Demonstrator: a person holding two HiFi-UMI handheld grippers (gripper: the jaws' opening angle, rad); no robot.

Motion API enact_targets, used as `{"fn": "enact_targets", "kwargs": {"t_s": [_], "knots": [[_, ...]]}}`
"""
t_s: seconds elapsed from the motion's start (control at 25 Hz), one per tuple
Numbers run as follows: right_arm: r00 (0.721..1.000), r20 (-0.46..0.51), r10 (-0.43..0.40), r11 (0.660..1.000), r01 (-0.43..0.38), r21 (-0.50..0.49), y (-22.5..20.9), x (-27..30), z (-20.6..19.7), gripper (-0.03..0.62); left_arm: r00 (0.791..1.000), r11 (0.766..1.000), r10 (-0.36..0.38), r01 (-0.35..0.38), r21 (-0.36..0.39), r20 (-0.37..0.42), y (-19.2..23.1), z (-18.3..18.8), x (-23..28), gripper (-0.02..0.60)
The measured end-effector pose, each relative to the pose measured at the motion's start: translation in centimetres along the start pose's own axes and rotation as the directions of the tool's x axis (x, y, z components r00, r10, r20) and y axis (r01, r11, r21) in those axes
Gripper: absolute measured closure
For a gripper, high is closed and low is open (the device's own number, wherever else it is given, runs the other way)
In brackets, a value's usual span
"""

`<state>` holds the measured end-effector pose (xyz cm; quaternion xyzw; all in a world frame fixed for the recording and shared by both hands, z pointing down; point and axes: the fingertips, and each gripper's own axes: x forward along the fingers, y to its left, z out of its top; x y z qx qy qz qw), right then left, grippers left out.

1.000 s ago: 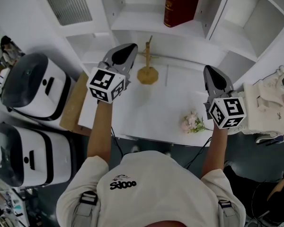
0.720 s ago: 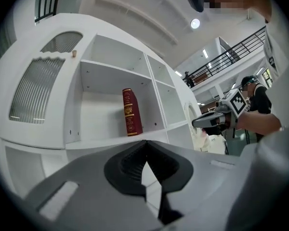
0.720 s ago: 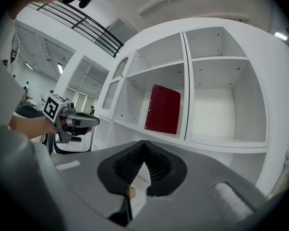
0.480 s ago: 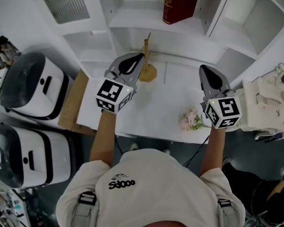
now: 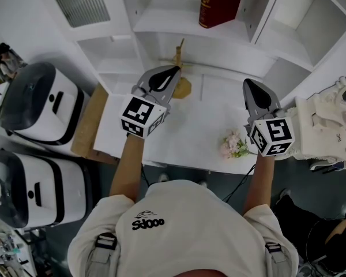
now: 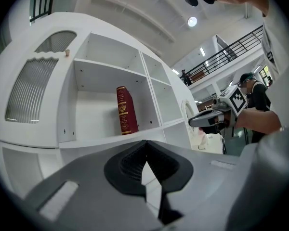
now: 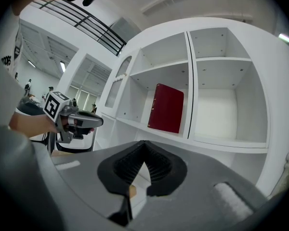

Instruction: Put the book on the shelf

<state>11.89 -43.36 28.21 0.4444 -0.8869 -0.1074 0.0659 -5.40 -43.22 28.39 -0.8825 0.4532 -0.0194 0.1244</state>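
Observation:
A dark red book [image 5: 219, 3] stands upright in a middle compartment of the white shelf unit [image 5: 179, 30]; it also shows in the left gripper view as the book [image 6: 126, 110] and in the right gripper view as the book [image 7: 166, 108]. My left gripper [image 5: 172, 70] hovers over the white table [image 5: 187, 134], below the shelf, shut and holding nothing. My right gripper [image 5: 248, 84] hangs over the table's right part, also shut and empty. Neither touches the book. In its own view the left gripper [image 6: 145, 147] has its jaws closed together, as does the right gripper [image 7: 143, 147].
A small wooden stand [image 5: 180, 85] sits at the table's back, partly behind the left gripper. Pale flowers [image 5: 233, 148] lie near the front right. A white ornament [image 5: 326, 133] stands at the right. Two white appliances [image 5: 40, 103] and a wooden board [image 5: 89, 126] are at the left.
The left gripper has moved right and forward, nearer the wooden stand. The right gripper shifted slightly. The book has stayed on the shelf.

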Motion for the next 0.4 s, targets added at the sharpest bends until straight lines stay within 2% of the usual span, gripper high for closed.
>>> {"fn": "enact_targets", "kwargs": {"t_s": [0.4], "knots": [[1.0,0.005,0.001,1.0,-0.001,0.002,0.12,-0.49,0.27,0.592,1.0,1.0,-0.011,0.011,-0.01,-0.001,-0.48,0.09,-0.35,0.565]]}}
